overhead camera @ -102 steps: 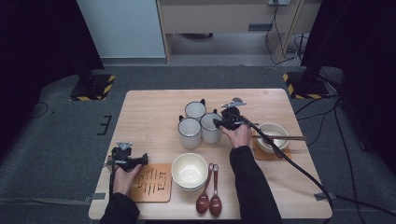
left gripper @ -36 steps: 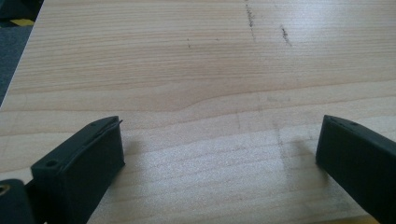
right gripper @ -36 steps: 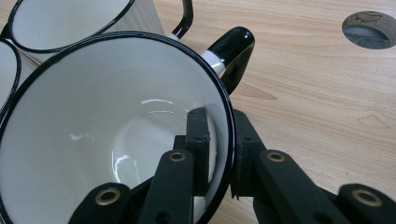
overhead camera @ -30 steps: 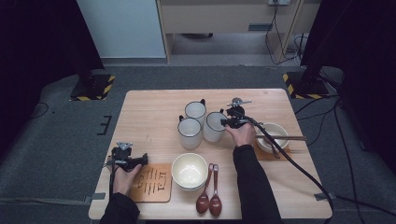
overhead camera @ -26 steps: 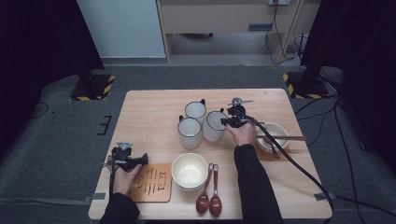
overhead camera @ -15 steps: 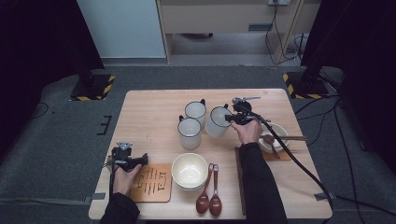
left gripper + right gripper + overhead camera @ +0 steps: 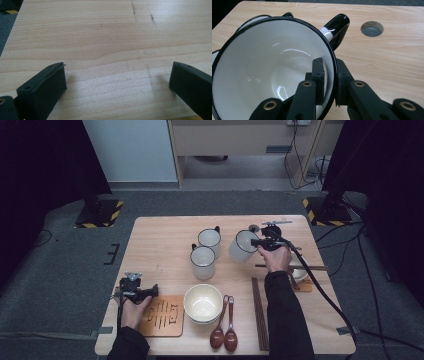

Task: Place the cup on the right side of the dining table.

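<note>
A white mug with a black rim and handle (image 7: 242, 246) hangs tilted above the table, right of two matching mugs (image 7: 209, 240) (image 7: 203, 262). My right gripper (image 7: 259, 242) is shut on its rim. In the right gripper view one jaw is inside the mug (image 7: 274, 67) and the other outside, my right gripper (image 7: 329, 68) pinching the wall; the handle points away. My left gripper (image 7: 150, 291) rests low at the table's front left, beside a wooden coaster (image 7: 162, 316). In the left gripper view my left gripper (image 7: 117, 82) is open over bare wood.
A cream bowl (image 7: 203, 303) sits at front centre, with two dark spoons (image 7: 223, 332) and chopsticks (image 7: 260, 312) to its right. Another bowl with chopsticks across it (image 7: 302, 271) lies behind my right hand. A cable hole (image 7: 372, 28) is in the table past the held mug.
My right gripper has lifted the mug off the table and carried it right, away from the other two mugs, tilting it. The left gripper has stayed put.
</note>
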### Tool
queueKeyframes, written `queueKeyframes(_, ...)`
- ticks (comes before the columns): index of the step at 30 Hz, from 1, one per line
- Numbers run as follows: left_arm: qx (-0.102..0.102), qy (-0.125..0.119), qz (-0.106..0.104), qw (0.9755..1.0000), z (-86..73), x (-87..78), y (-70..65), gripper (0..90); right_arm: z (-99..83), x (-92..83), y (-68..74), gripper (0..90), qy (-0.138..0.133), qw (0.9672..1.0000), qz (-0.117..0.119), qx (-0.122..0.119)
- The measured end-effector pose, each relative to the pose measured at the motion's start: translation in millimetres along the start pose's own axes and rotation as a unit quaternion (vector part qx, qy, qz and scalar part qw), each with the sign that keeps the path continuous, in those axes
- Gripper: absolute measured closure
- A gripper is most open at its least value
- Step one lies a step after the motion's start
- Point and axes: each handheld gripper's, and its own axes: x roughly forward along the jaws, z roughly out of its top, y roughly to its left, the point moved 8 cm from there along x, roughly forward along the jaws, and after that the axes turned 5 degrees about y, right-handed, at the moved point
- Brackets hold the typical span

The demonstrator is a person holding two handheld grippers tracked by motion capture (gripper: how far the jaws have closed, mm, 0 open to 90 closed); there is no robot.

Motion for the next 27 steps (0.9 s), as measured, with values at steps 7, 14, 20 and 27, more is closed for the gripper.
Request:
queueKeyframes(7, 0.000, 0.000, 0.000, 1.0000, 0.0, 0.0, 0.0, 0.0, -0.9, -5.4, -19.7, 81.4, -0.003, 0.9998, -0.019, 0.009)
queueKeyframes(14, 0.000, 0.000, 0.000, 1.0000, 0.0, 0.0, 0.0, 0.0, -6.8, -3.5, -40.3, 81.4, 0.006, 0.9989, -0.041, 0.023)
queueKeyframes(20, 0.000, 0.000, 0.000, 1.0000, 0.0, 0.0, 0.0, 0.0, -13.7, 2.3, -51.5, 81.6, 0.015, 0.9974, -0.064, 0.029)
queueKeyframes(27, 0.000, 0.000, 0.000, 1.0000, 0.0, 0.0, 0.0, 0.0, -20.7, 7.1, -61.6, 81.8, 0.026, 0.9946, -0.095, 0.033)
